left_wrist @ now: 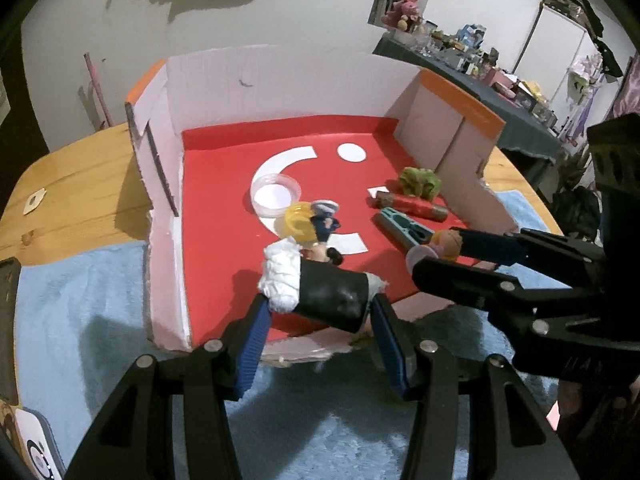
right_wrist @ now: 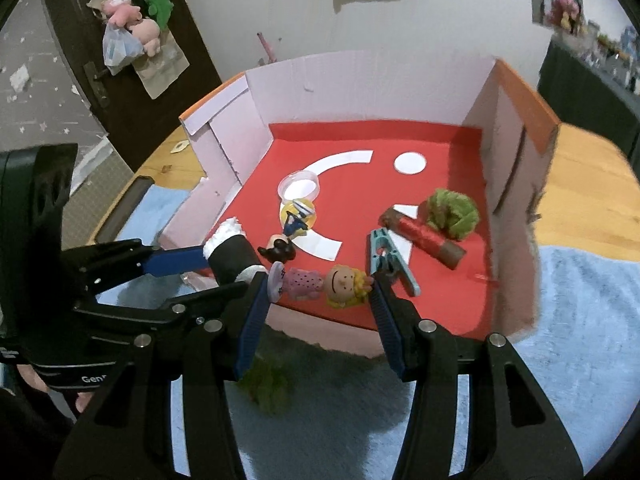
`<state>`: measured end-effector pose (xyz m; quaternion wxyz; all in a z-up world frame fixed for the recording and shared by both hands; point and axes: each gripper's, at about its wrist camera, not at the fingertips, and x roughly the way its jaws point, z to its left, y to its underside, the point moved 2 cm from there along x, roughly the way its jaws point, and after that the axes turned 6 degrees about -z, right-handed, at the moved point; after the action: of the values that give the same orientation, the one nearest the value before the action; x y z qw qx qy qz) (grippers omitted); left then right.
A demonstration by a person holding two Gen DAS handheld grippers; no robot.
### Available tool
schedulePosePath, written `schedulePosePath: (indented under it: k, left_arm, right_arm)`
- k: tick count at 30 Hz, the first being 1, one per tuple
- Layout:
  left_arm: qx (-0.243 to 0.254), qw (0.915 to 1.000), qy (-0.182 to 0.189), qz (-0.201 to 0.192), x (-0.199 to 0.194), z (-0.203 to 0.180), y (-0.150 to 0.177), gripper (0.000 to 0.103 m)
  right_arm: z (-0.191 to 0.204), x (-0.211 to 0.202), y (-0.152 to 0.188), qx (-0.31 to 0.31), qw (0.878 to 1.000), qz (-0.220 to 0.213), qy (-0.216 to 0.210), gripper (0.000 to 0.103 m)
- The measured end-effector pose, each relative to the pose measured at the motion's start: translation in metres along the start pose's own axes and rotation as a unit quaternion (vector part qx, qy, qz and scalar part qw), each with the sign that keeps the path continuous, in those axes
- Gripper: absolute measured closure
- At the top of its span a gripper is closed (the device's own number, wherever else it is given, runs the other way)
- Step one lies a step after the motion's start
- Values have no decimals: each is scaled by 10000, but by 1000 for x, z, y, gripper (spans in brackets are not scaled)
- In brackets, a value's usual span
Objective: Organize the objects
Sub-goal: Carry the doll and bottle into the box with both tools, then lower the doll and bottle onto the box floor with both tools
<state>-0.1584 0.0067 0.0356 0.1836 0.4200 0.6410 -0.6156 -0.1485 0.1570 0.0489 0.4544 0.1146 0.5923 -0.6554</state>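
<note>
Left tongs (left_wrist: 320,320): angled down over the near edge of the cardboard tray (left_wrist: 280,80), clamped on a black roll with white wadding (left_wrist: 320,292).
Right tongs (right_wrist: 316,292): likewise tilted down at the tray's near edge, closed on a small doll (right_wrist: 320,284) held crosswise.
Left view only: a cluttered side table (left_wrist: 500,80) behind the tray.
Right view only: a green tuft (right_wrist: 266,388), possibly moss, blurred on the blue mat (right_wrist: 580,320) before the tray.

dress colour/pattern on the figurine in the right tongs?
Pink with dark dots on the figurine; clearest in the right wrist view.
</note>
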Motion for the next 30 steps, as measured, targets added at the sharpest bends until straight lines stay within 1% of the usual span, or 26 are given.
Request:
schedulePosePath:
  k: [7, 10, 16, 19, 23, 25, 26, 27, 30]
  left_arm:
    - [15, 9999, -49, 101, 7, 7, -2, 50]
    - [23, 9999, -8, 110, 6, 8, -4, 49]
    - [103, 9997, 12, 237, 14, 5, -6, 49]
    - [199, 9994, -54, 274, 19, 1, -8, 49]
    - [117, 9996, -64, 244, 24, 4, -14, 49]
    - [96, 9998, 29, 192, 22, 3, -17, 52]
    - [134, 9997, 90, 172, 22, 1, -18, 58]
    - [160, 9996, 112, 186, 23, 0, -19, 60]
    - [150, 9992, 147, 326, 34, -1, -19, 62]
  right_arm:
    - [0, 15, -3, 14, 9997, 223, -104, 54]
    - [-5, 20, -4, 88, 9994, 302, -127, 54]
    - [-16, 31, -9, 153, 9984, 546, -17, 54]
    - [-21, 32, -12, 46, 9982, 541, 244, 54]
    - [-27, 31, -14, -110, 9968, 483, 632, 53]
    - [-30, 30, -15, -122, 9960, 438, 766, 53]
    - [-31, 28, -15, -110, 9959, 418, 788, 53]
    - [-32, 28, -15, -89, 9961, 410, 781, 53]
    - [-34, 28, -14, -92, 9961, 426, 772, 53]
